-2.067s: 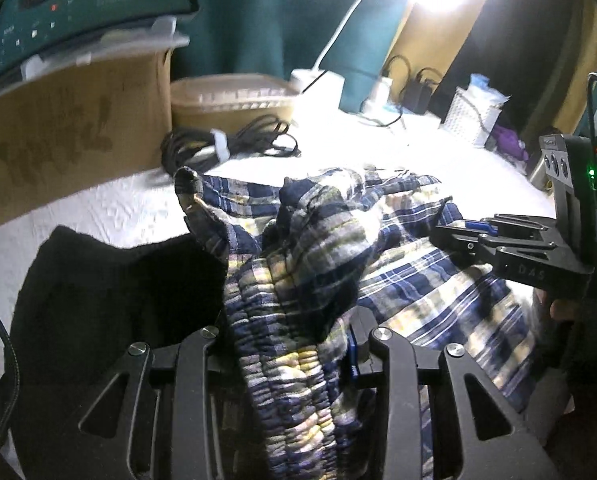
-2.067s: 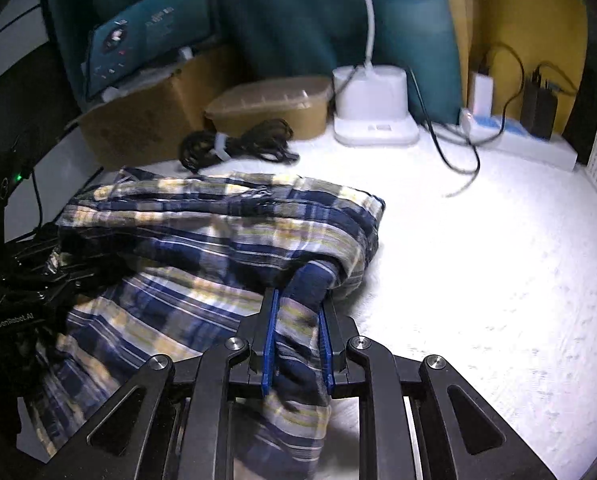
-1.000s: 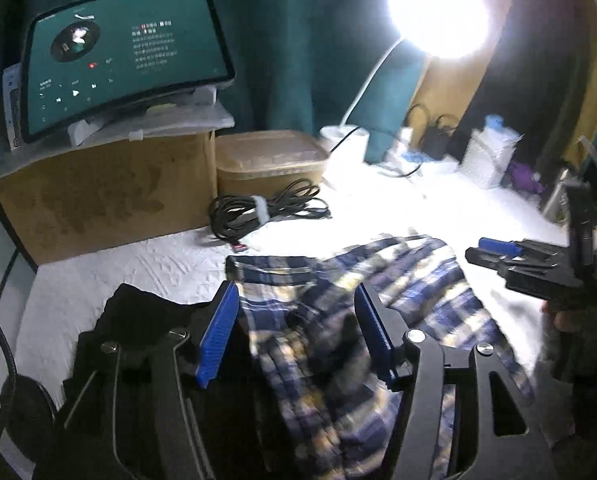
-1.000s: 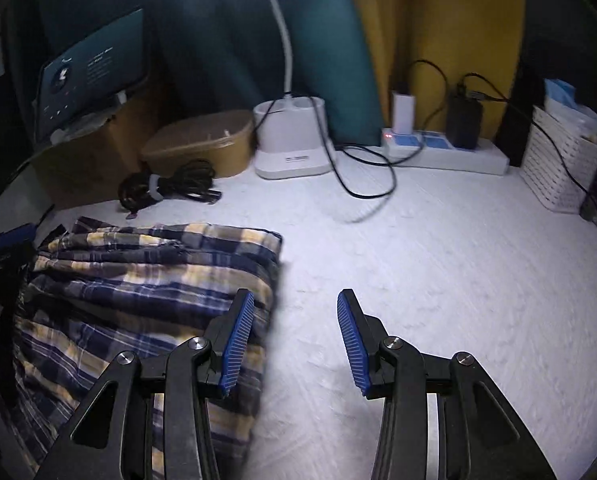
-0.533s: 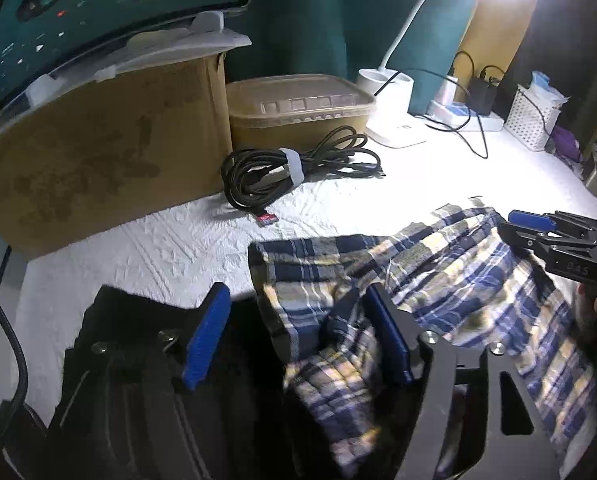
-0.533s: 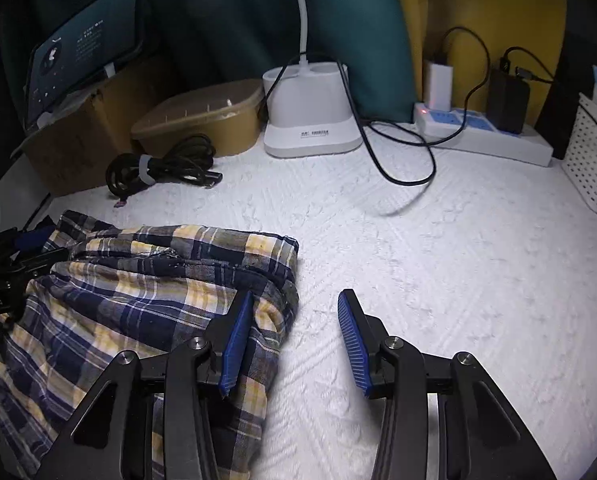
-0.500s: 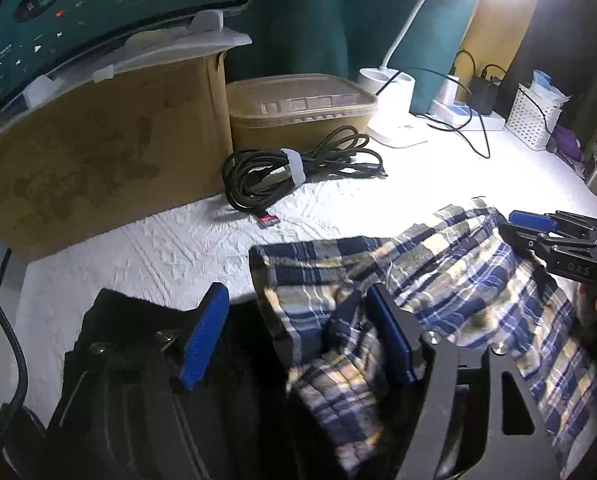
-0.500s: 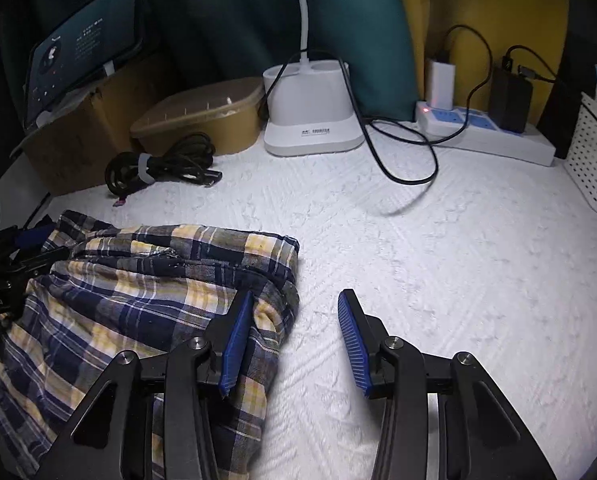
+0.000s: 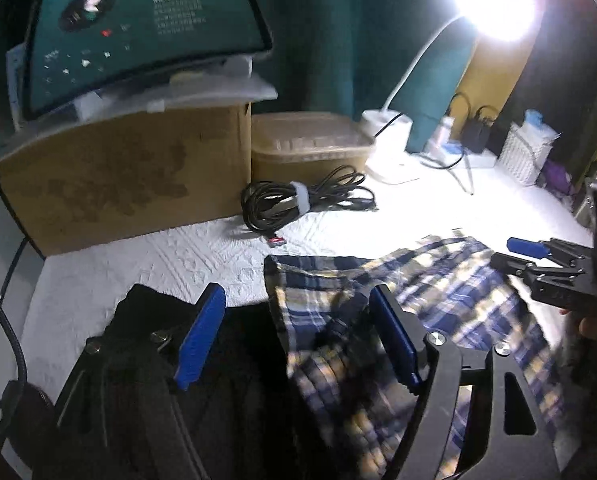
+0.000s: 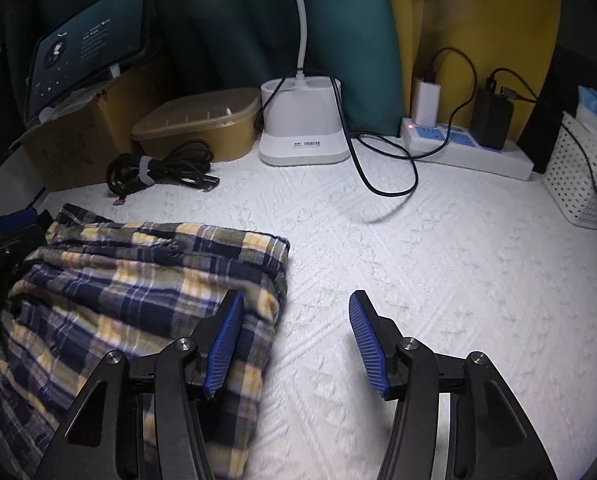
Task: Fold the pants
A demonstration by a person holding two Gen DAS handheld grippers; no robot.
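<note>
The blue, yellow and white plaid pants (image 10: 138, 288) lie folded in a stack on the white textured cover (image 10: 438, 280). They also show in the left wrist view (image 9: 438, 304). My left gripper (image 9: 294, 340) is open and empty, held just above the pants' left edge. My right gripper (image 10: 294, 344) is open and empty at the pants' right edge, its left finger over the cloth. The right gripper also shows at the right of the left wrist view (image 9: 538, 260).
A black garment (image 9: 146, 360) lies left of the pants. Behind stand a cardboard box (image 9: 130, 176) with a tablet (image 9: 138, 36), a brown lidded container (image 10: 202, 124), a coiled black cable (image 10: 158, 168), a lamp base (image 10: 302, 128), a power strip (image 10: 466, 148) and a white basket (image 10: 582, 176).
Both grippers let go of the pants and opened about a second ago. Since then the left gripper has lifted slightly and the right gripper has barely moved.
</note>
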